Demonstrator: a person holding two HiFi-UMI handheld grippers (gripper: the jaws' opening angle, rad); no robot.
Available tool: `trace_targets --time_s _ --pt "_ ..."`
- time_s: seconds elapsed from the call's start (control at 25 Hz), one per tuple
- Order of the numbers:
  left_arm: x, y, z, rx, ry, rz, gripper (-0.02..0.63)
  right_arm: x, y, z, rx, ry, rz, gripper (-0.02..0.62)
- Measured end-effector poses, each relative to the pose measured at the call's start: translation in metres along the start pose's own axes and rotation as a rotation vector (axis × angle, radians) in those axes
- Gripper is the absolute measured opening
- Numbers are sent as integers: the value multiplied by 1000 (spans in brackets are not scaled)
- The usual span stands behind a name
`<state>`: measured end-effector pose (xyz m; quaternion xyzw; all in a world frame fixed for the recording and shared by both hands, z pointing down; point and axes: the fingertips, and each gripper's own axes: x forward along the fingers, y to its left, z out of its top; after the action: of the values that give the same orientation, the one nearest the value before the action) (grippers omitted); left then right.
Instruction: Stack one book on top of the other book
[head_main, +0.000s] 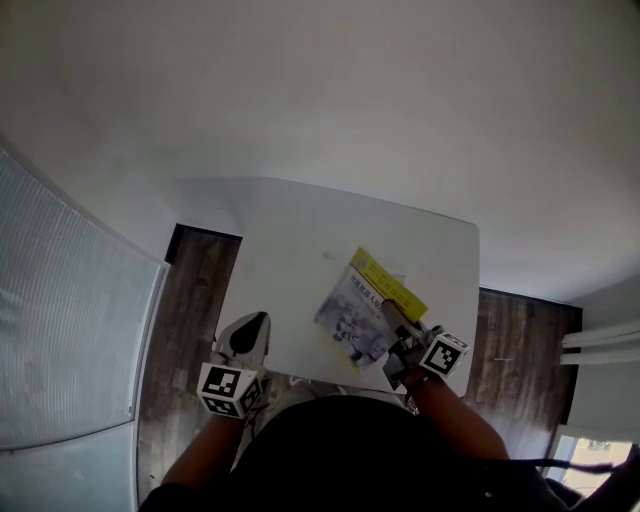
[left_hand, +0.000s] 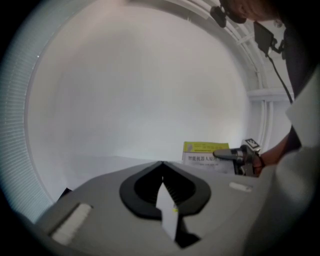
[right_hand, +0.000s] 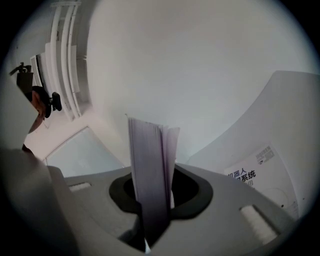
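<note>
Two books lie overlapping on the white table (head_main: 300, 230): one with a yellow band (head_main: 392, 285) and a grey-covered book (head_main: 350, 320) partly over it. My right gripper (head_main: 398, 330) is at their right edge. In the right gripper view the right gripper (right_hand: 152, 200) is shut on a book's page edge (right_hand: 150, 160), and the white printed cover of the other book (right_hand: 250, 177) lies beside it. My left gripper (head_main: 250, 330) rests at the table's near left edge, apart from the books. In its own view the left gripper (left_hand: 162, 172) is shut and holds nothing, with the yellow-banded book (left_hand: 205, 148) ahead.
Dark wood floor (head_main: 200, 290) shows past the table's left and right sides. A pale wall runs behind the table. White pipes or a radiator (head_main: 600, 345) stand at the far right. The person's dark torso is at the near table edge.
</note>
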<state>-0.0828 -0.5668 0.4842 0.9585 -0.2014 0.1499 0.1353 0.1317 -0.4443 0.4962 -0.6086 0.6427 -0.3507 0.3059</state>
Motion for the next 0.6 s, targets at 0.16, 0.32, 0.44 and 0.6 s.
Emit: trace_targets --time_s 0.16,0.32,0.44,0.6 --pt "26 -8 -5 -25 35 24 5 1 -29 8 75 23 14 84" --pt "35 -11 -2 -21 46 32 5 5 -42 4 106 56 1 84" --pt "31 -6 -1 -15 47 37 5 6 -47 -3 100 68 -14 86" --pt "22 -9 2 -3 54 45 5 2 -49 -5 115 52 -24 87"
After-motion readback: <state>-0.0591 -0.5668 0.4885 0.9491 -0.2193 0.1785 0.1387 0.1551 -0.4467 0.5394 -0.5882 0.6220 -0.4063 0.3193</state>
